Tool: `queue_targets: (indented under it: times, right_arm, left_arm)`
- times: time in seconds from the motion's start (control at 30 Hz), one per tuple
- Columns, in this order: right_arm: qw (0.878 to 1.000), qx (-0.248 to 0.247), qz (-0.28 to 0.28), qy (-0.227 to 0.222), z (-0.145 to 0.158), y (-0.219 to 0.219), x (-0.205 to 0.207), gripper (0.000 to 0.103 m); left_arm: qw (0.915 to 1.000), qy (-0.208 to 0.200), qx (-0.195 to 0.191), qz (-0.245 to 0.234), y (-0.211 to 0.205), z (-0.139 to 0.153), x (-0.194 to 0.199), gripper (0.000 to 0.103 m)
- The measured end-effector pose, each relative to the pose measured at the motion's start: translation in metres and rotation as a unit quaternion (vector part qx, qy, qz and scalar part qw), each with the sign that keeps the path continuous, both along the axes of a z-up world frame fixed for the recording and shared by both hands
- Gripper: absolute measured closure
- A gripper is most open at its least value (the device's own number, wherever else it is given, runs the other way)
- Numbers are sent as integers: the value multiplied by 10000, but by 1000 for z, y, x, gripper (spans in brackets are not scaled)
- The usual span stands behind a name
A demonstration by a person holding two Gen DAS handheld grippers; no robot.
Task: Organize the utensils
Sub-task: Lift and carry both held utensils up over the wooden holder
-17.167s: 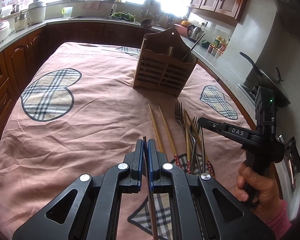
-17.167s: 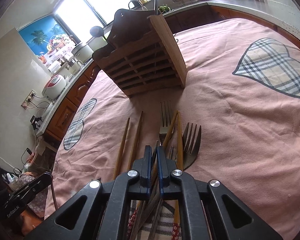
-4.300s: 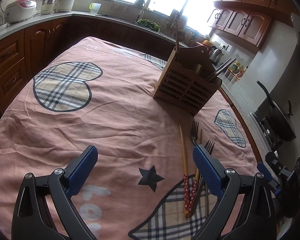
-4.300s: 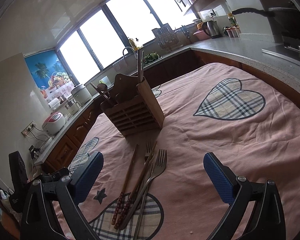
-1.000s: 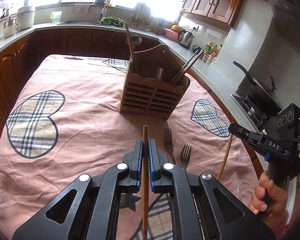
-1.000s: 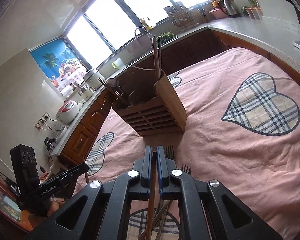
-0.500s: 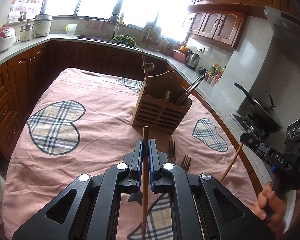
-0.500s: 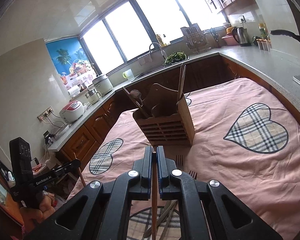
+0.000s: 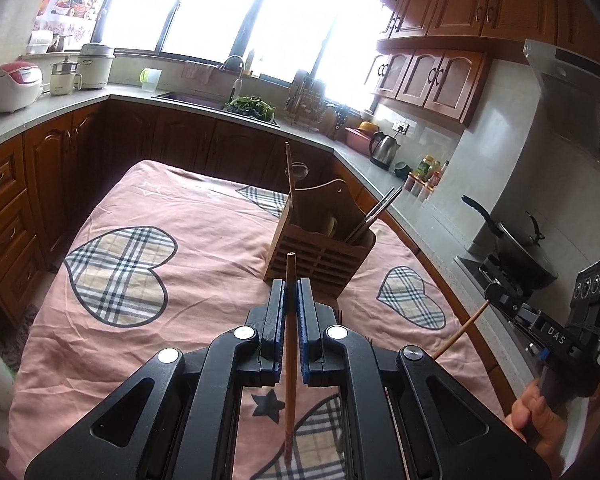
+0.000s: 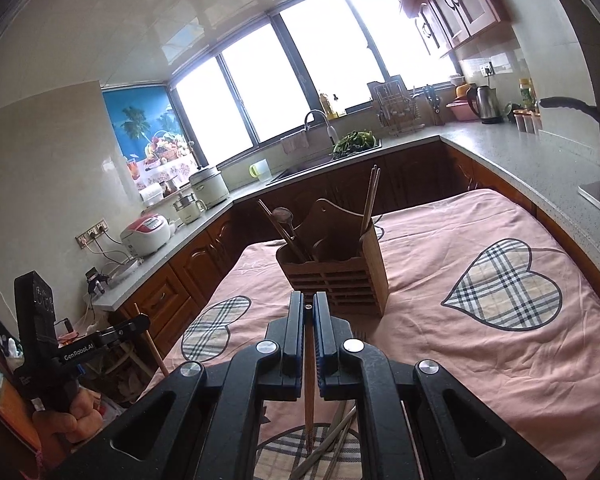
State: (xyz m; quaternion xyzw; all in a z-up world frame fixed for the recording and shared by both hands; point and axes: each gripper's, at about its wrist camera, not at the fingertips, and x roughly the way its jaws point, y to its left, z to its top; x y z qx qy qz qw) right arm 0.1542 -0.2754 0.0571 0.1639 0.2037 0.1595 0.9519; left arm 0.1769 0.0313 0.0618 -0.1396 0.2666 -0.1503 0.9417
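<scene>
My left gripper (image 9: pixel 289 292) is shut on a wooden chopstick (image 9: pixel 290 356), held upright well above the table. My right gripper (image 10: pixel 308 308) is shut on a second wooden chopstick (image 10: pixel 309 392); it also shows at the right of the left wrist view (image 9: pixel 496 292) with its chopstick (image 9: pixel 460 330) hanging down. The wooden utensil holder (image 9: pixel 320 256) stands ahead on the pink cloth, and shows in the right wrist view (image 10: pixel 336 276). It holds chopsticks and a spoon. Forks (image 10: pixel 332 436) lie on the cloth below my grippers, mostly hidden.
The table is covered by a pink cloth (image 9: pixel 172 300) with plaid hearts. Kitchen counters (image 9: pixel 60 112) wrap around it, with rice cookers, a sink and a kettle (image 9: pixel 384 146). A stove with a black pan (image 9: pixel 512 240) is on the right.
Both grippers have risen and pulled back from the table, each still holding its chopstick. The holder now looks smaller and farther away.
</scene>
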Motion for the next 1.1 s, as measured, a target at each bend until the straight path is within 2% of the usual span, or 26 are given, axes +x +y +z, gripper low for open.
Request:
queue_targets:
  times: [0.4, 0.7, 1.1]
  right_arm:
    - [9995, -12, -132, -296, 13, -2, -1, 98]
    - [9981, 1, -199, -587, 28, -1, 15, 99]
    - [9947, -24, -361, -967, 57, -7, 51, 99]
  left_arm:
    - [9975, -533, -346, 310, 11, 19, 4, 98]
    - [9920, -1150, -222, 469, 1, 44, 24, 98]
    - [9869, -1555, -160, 401, -22, 75, 77, 98]
